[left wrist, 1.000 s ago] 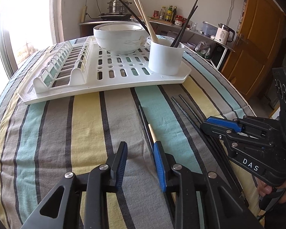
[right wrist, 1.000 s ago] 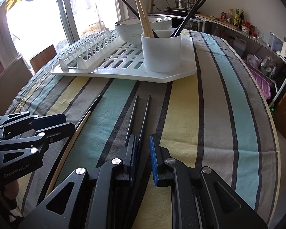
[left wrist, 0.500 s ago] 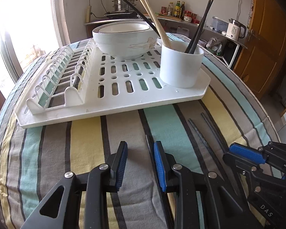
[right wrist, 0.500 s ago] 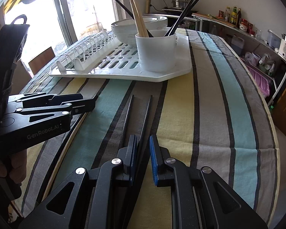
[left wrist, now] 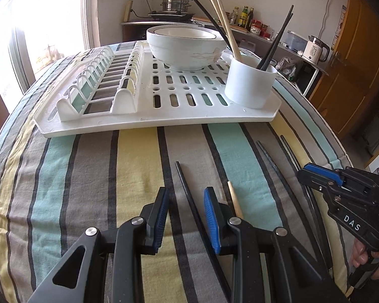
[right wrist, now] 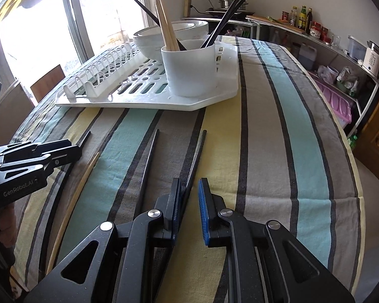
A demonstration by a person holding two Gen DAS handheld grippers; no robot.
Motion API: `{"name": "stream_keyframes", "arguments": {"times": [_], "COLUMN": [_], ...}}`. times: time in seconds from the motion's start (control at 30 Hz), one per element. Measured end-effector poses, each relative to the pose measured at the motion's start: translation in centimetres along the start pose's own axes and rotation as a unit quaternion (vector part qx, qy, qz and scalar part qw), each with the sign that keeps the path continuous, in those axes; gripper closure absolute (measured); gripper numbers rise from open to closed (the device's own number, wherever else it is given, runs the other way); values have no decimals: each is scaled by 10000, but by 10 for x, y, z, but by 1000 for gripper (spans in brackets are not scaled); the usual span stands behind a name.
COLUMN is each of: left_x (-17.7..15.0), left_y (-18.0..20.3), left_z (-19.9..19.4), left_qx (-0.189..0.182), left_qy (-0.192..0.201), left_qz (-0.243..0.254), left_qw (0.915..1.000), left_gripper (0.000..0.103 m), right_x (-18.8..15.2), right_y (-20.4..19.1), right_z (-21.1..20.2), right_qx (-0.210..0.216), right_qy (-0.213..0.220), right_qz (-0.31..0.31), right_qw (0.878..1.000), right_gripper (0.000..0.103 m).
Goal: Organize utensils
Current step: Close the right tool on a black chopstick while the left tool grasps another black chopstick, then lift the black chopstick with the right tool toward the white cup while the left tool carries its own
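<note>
Left gripper [left wrist: 185, 202] hangs low over the striped tabletop [left wrist: 88, 176], fingers spread wide around a black chopstick [left wrist: 187, 189] lying flat between them, nothing gripped. A wooden chopstick [left wrist: 233, 199] lies just right of its right finger. Right gripper [right wrist: 189, 199] has its fingers narrowly parted over another black chopstick [right wrist: 195, 159] (contact unclear). Behind, the white holder [right wrist: 192, 68] stands on the drying rack [left wrist: 164, 111], chopsticks inside.

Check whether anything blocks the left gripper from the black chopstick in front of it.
Nothing visible does. The black chopstick lies on the striped cloth running between the open fingers of the left gripper. The wooden chopstick lies just outside its right finger.
</note>
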State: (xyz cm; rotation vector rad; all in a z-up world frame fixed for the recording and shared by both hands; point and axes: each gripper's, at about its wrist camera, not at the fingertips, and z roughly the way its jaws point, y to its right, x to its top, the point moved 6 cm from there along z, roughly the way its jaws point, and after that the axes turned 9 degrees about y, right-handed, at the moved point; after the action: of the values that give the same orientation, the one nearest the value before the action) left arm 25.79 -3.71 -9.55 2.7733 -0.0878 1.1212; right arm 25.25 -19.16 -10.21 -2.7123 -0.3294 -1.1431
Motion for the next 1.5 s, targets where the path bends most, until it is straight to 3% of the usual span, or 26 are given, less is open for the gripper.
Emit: {"name": "stream_keyframes", "arguments": {"times": [0.23, 0.3, 0.5, 0.77, 0.93, 1.23, 1.5], "left_x": [-3, -3, 0, 3, 7, 21, 55], "left_y": [13, 16, 23, 23, 19, 17, 20], "left_z": [1, 2, 5, 8, 10, -11, -62], "left_qx": [273, 206, 130, -55, -253, -534, -693], "left_qy": [157, 177, 171, 124, 48, 284, 850], "left_qz": [335, 390, 632, 875, 779, 643, 630], "left_qw": [9989, 9989, 9978, 9961, 9966, 9961, 9920], "left_gripper": [75, 83, 91, 95, 97, 99, 99], "right_x": [8, 10, 14, 17, 18, 36, 69], "right_y": [4, 4, 3, 0, 0, -1, 2], "right_z": [9, 10, 14, 19, 16, -17, -63], "right_qx": [-73, -76, -91, -72, -18, 131, 239], "right_qy": [-100, -100, -182, -211, -180, 392, 1128], "right_qz": [-30, -30, -131, -212, -127, 8, 182], "right_qw": [9999, 9999, 9997, 9995, 9998, 9991, 9932], "right_gripper": [89, 89, 90, 96, 97, 98, 98]}}
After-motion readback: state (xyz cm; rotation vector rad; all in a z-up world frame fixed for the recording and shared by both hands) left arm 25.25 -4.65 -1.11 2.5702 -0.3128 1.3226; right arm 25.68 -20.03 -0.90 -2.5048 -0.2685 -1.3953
